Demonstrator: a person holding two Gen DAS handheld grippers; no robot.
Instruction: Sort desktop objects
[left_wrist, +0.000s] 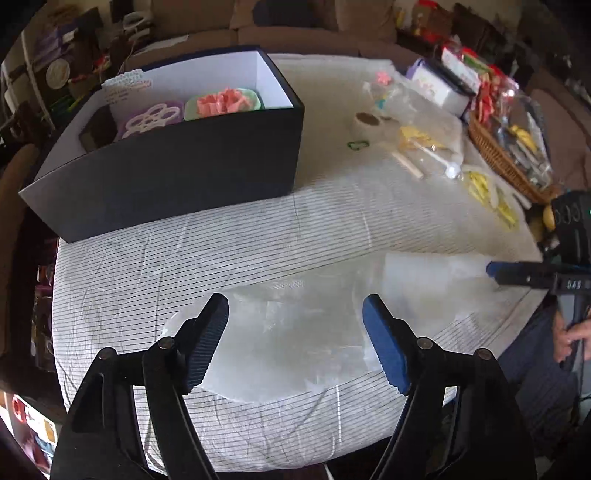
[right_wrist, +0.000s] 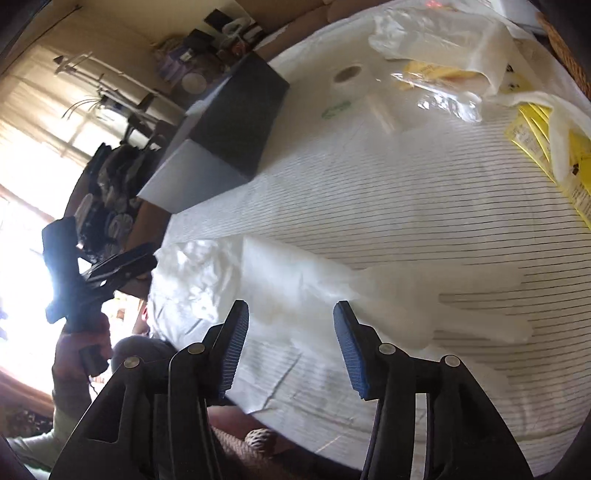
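Observation:
A clear plastic glove (left_wrist: 295, 350) lies flat on the striped tablecloth (left_wrist: 147, 277) at the near edge. My left gripper (left_wrist: 295, 314) hangs just above it, open, with nothing pinched between the blue pads (left_wrist: 384, 343). In the right wrist view the glove (right_wrist: 424, 295) points its fingers to the right, and its crumpled cuff end (right_wrist: 199, 280) lies toward the left. My right gripper (right_wrist: 291, 317) is open over the glove's middle and holds nothing. Each gripper shows in the other's view, the right gripper (left_wrist: 496, 275) at the glove's right end and the left gripper (right_wrist: 147, 260) at the table's edge.
A black box (left_wrist: 177, 177) at the back left holds a purple tray of white cutters (left_wrist: 151, 118) and a green tray of pink ones (left_wrist: 225, 103). A tape roll (left_wrist: 369, 123), a green cutter (left_wrist: 357, 144), plastic bags (left_wrist: 424, 144) and a wicker basket (left_wrist: 495, 158) sit back right.

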